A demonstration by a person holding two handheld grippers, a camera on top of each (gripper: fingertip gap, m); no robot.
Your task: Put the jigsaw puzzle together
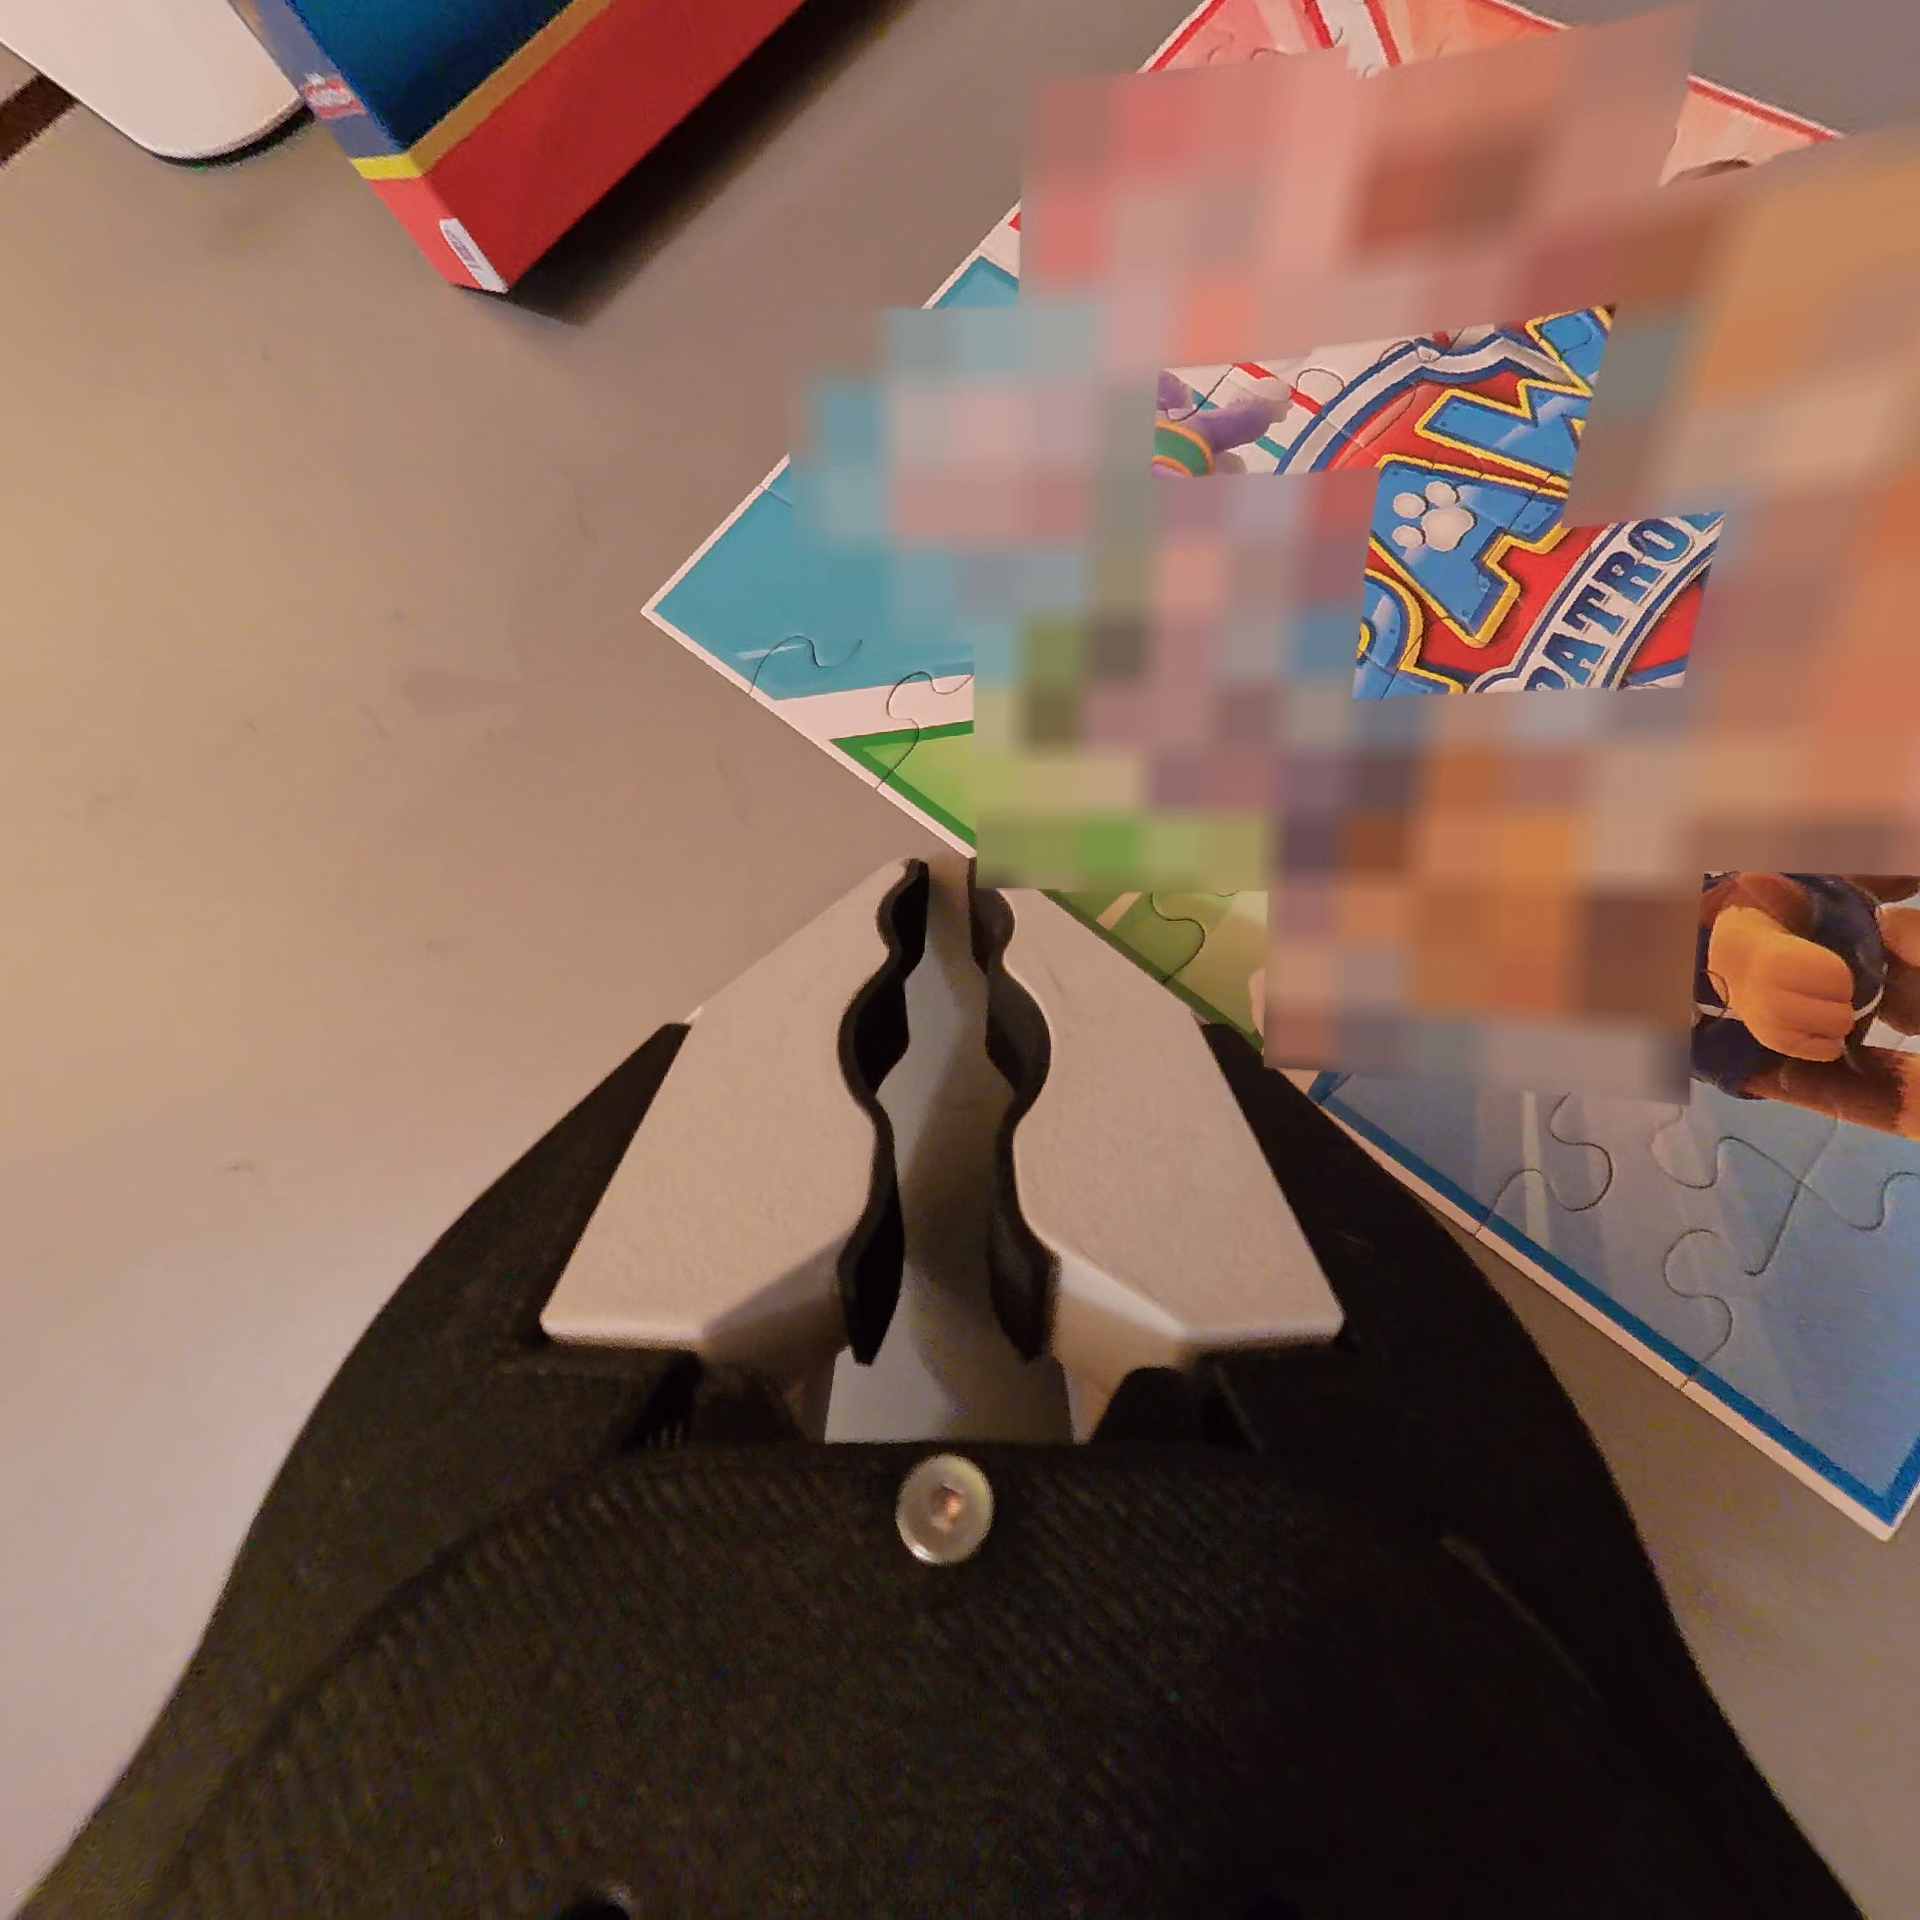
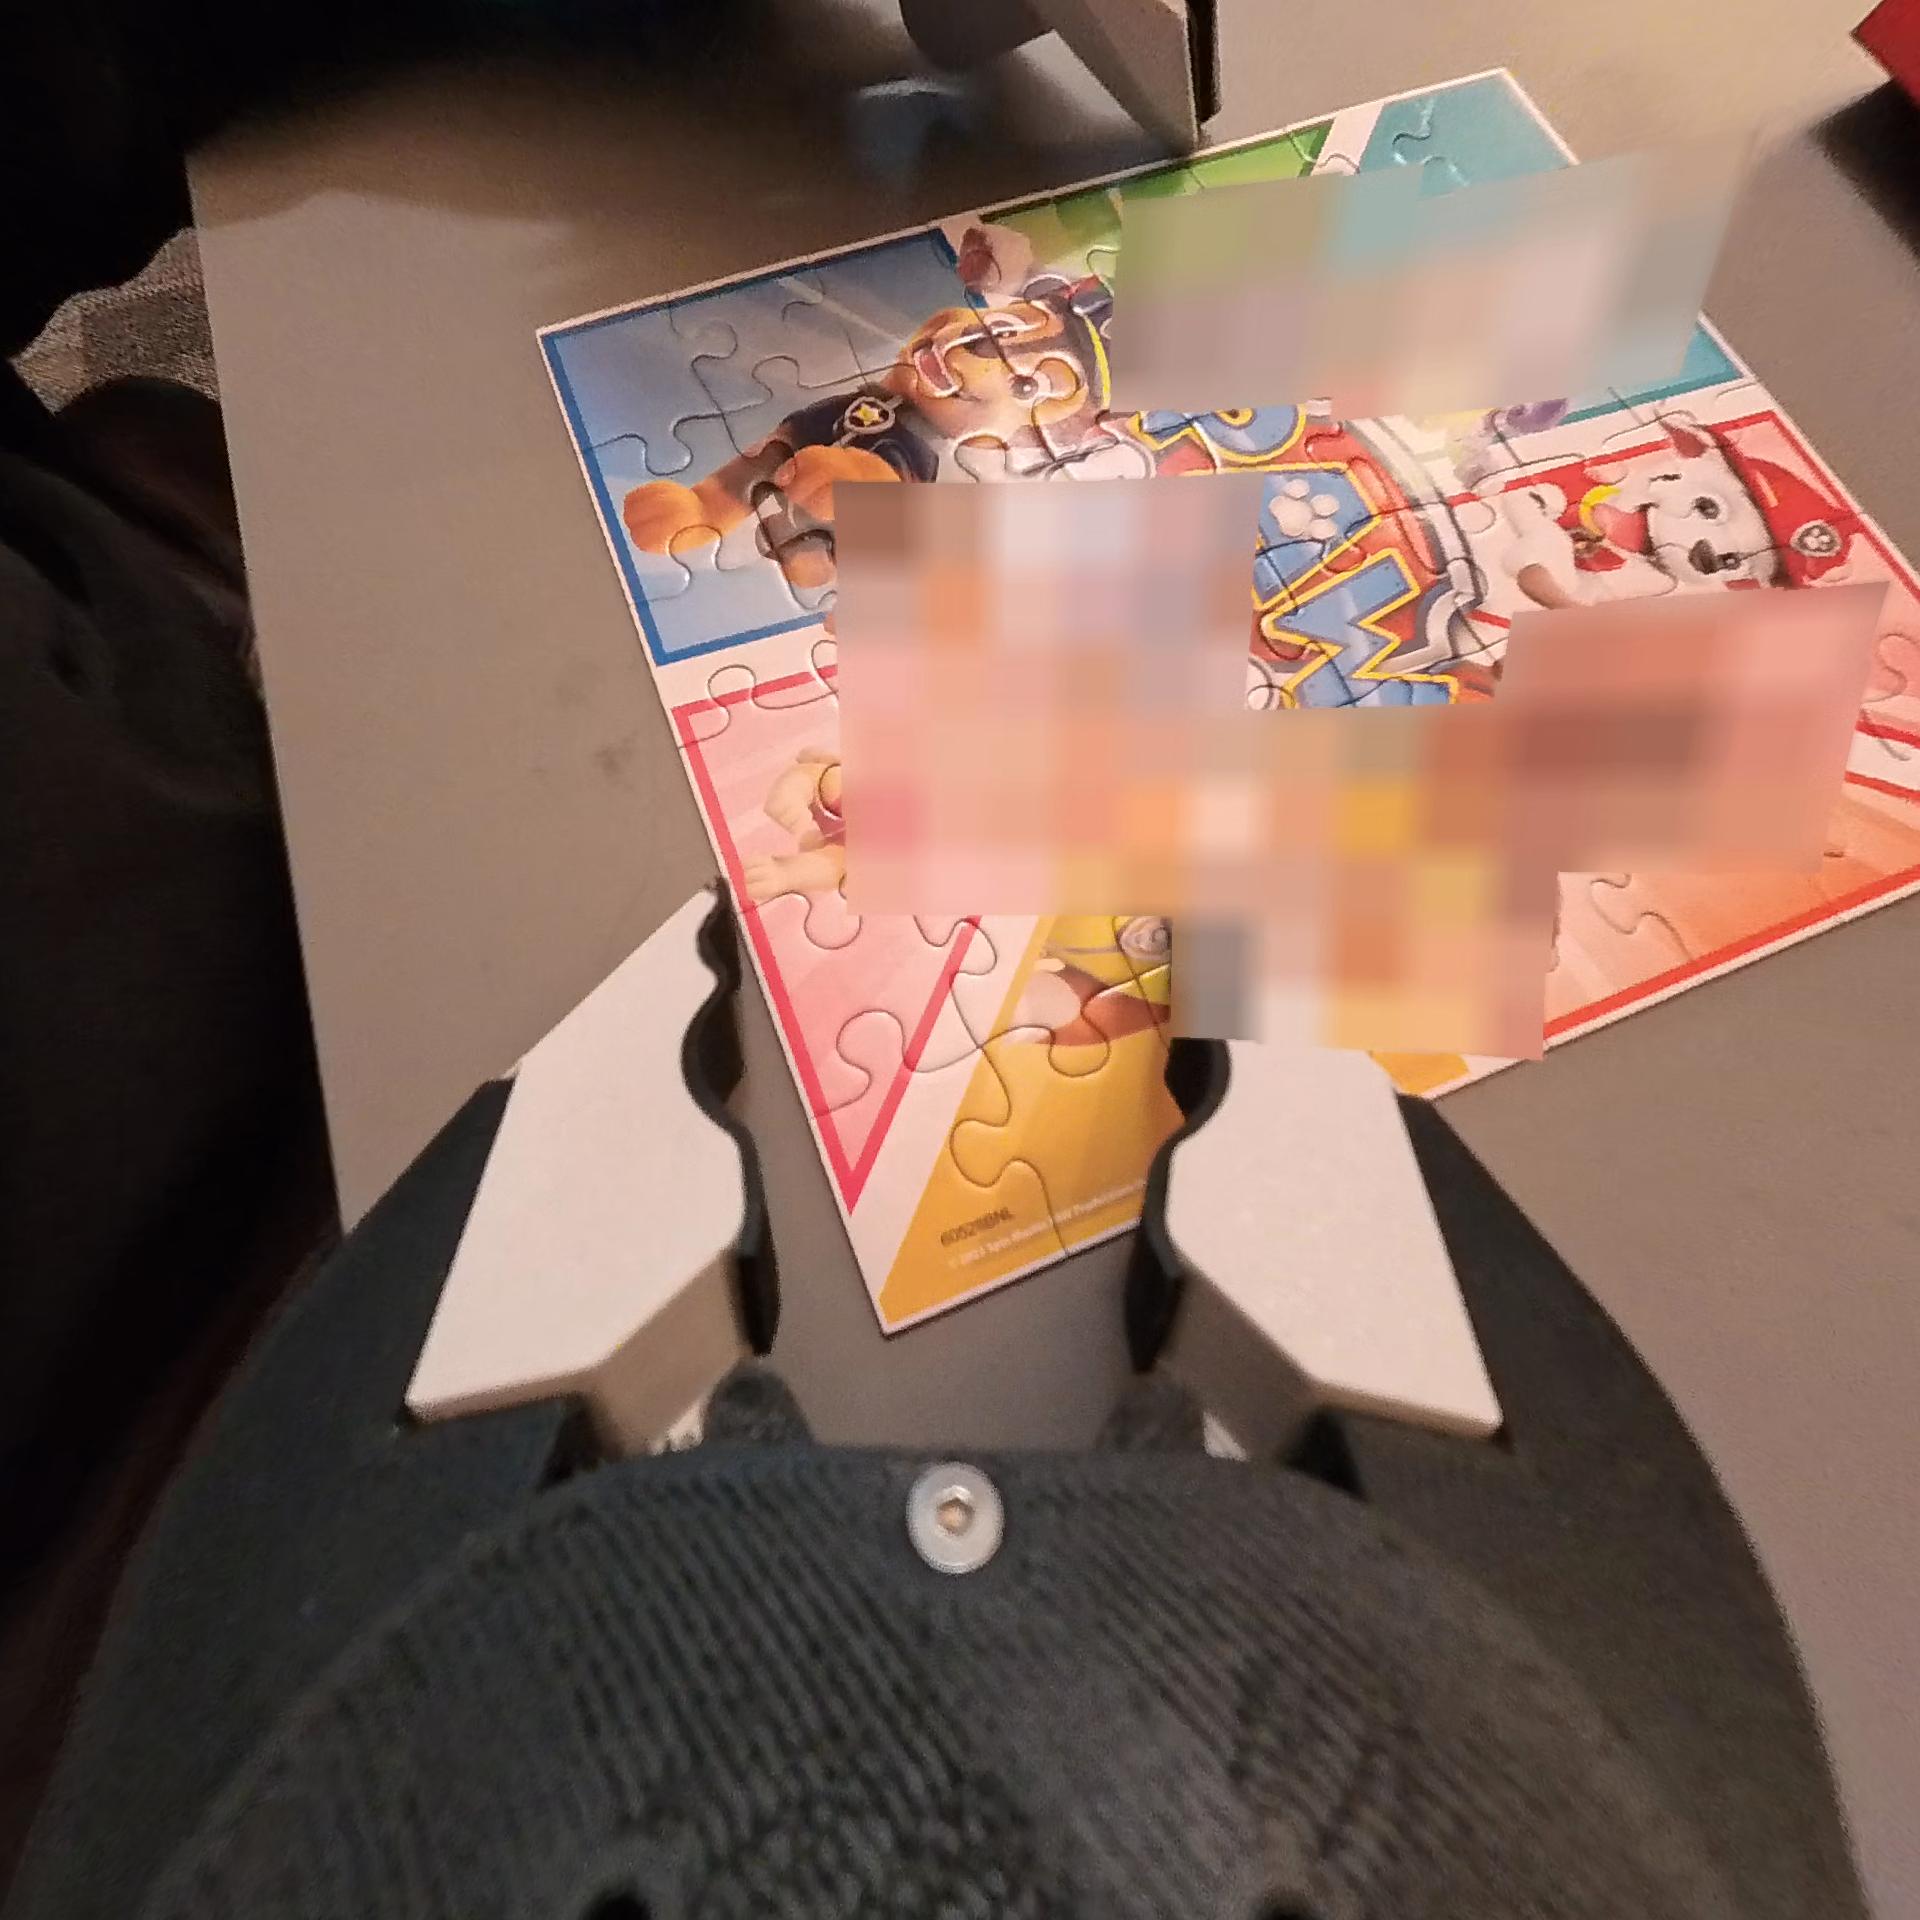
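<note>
A finished jigsaw puzzle (image 2: 790,436) lies flat on the grey tabletop (image 1: 312,727), its cartoon picture split into panels of blue, green, teal, red, pink and yellow around a badge in the middle (much of the picture is covered by blur patches). All the pieces seen sit interlocked, and the white border runs unbroken along the edges in view.

The right gripper (image 2: 956,997) hangs over the puzzle's near corner, the one with the pink and yellow panels. Its jaws stand wide apart, with that corner and bare tabletop showing between them and nothing gripped; whether the fingertips touch the puzzle cannot be told.

The left gripper (image 1: 951,883) is at the puzzle's opposite side, by the edge of the green panel. Its jaws are nearly closed, leaving only a thin slit at the tips, and nothing shows between them. The tips lie at the white border, the right-hand tip over the puzzle's rim; contact cannot be judged. In the right wrist view the same gripper shows at the far edge as a grey finger (image 2: 1081,62), out of focus.

Beyond the left gripper a red and blue cardboard box (image 1: 499,156) stands on the tabletop, apart from the puzzle, and a white rounded object (image 1: 156,73) lies at the corner next to it. Dark fabric (image 2: 104,727) fills the space beside the tabletop's edge in the right wrist view.
</note>
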